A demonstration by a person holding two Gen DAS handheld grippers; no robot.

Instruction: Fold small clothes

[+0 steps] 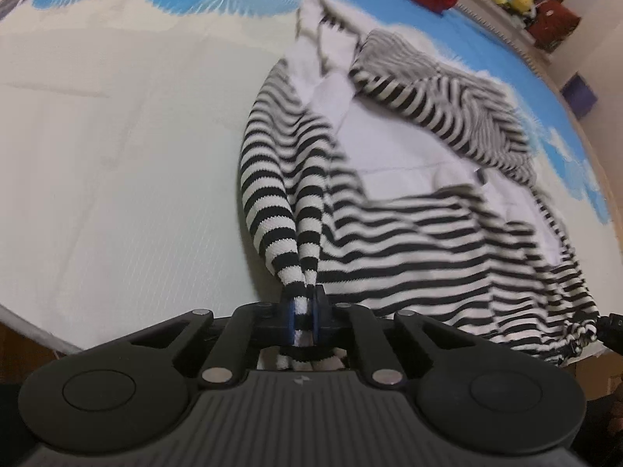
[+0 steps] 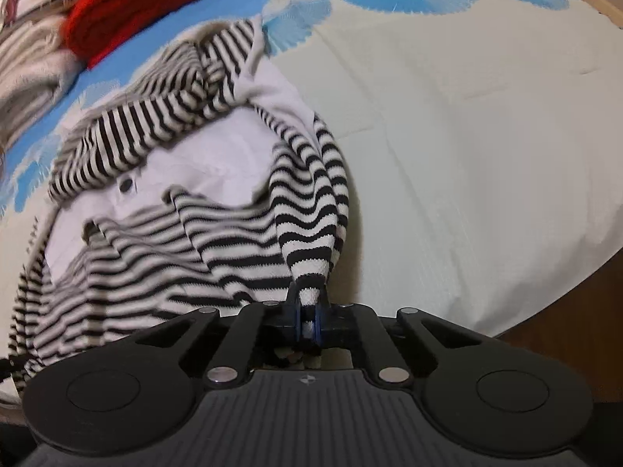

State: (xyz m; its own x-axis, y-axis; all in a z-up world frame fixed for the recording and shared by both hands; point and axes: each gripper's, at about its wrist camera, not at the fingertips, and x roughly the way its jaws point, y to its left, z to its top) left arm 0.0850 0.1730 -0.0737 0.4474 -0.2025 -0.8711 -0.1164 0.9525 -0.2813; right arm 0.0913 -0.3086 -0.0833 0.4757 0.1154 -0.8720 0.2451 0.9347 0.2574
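Two grippers pinch the striped garment [image 1: 389, 233] at its near corners: left gripper [image 1: 303, 313] and right gripper [image 2: 309, 321], each clenched on fabric. It lies across the pale bedsheet [image 1: 117, 155]; a red knit [image 2: 148, 4] sits farther back.

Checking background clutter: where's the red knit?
Far edge of the bed, beyond the striped top: red knit upper left in right view, top centre-right in left view.
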